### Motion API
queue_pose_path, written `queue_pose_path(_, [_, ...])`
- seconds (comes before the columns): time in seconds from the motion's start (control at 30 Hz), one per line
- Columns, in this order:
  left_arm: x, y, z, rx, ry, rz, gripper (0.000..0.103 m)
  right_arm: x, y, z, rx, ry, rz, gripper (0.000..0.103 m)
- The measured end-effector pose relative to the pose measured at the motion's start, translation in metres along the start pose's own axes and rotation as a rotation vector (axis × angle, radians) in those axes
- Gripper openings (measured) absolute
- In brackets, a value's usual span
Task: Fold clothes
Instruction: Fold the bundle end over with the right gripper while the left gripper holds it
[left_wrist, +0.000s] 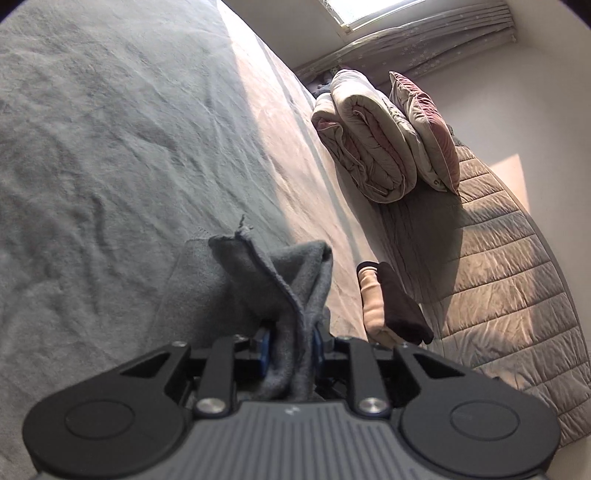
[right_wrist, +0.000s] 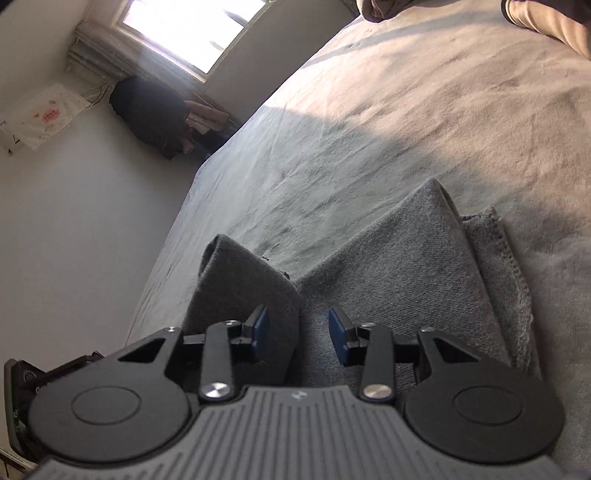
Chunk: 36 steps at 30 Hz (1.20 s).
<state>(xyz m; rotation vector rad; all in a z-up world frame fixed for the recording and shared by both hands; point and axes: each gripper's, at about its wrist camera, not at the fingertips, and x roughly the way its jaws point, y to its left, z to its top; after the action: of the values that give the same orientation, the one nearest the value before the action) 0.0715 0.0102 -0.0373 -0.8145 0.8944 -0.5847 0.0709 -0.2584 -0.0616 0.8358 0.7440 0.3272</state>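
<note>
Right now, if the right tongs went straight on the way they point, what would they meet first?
Most likely the grey cloth lying on the bed; the right tongs stand open just over it, with a fold beside the left pad. Depth is unclear.

Bed (left_wrist: 110, 129), wide, covered in a grey fleecy sheet; a band of sunlight falls across its far part. Quilted grey-brown coverlet (left_wrist: 498, 258) along one side. Rolled duvet (left_wrist: 369, 147), beige and dusty pink, with a pink cushion (left_wrist: 424, 125) leaning against it. Window (right_wrist: 184, 29), bright, above a plain pale wall (right_wrist: 74, 221). Pleated curtain (left_wrist: 424, 48) with small pale motifs. Dark heap (right_wrist: 151, 114) in the corner under the window. White sheet with red marks (right_wrist: 44, 118) on the wall.
</note>
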Motion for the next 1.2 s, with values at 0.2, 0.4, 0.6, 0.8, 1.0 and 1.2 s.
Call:
queue_pose_path(0.2, [0.027, -0.003, -0.019, -0.046, 0.100, -0.088, 0.026, -0.024, -0.051, 0.008, 0.374, -0.013, 0.092, 0.043])
queue_pose_path(0.4, [0.008, -0.012, -0.020, 0.009, 0.098, -0.156, 0.035, -0.036, -0.052, 0.006, 0.420, -0.026, 0.121, 0.056])
queue_pose_path(0.6, [-0.041, -0.018, -0.015, 0.212, 0.004, -0.121, 0.055, -0.038, -0.028, 0.005, 0.339, 0.003, 0.066, 0.056])
queue_pose_path(0.8, [-0.070, -0.018, -0.034, 0.532, -0.008, -0.005, 0.076, -0.033, -0.001, 0.007, 0.240, 0.020, 0.002, 0.056])
queue_pose_path(1.0, [-0.063, -0.027, -0.078, 0.888, 0.008, 0.131, 0.078, -0.024, 0.020, 0.006, 0.152, 0.048, -0.080, 0.056])
queue_pose_path(1.2, [-0.038, -0.036, -0.097, 0.983, -0.046, 0.207, 0.034, -0.009, 0.035, -0.004, 0.097, 0.074, -0.118, 0.053])
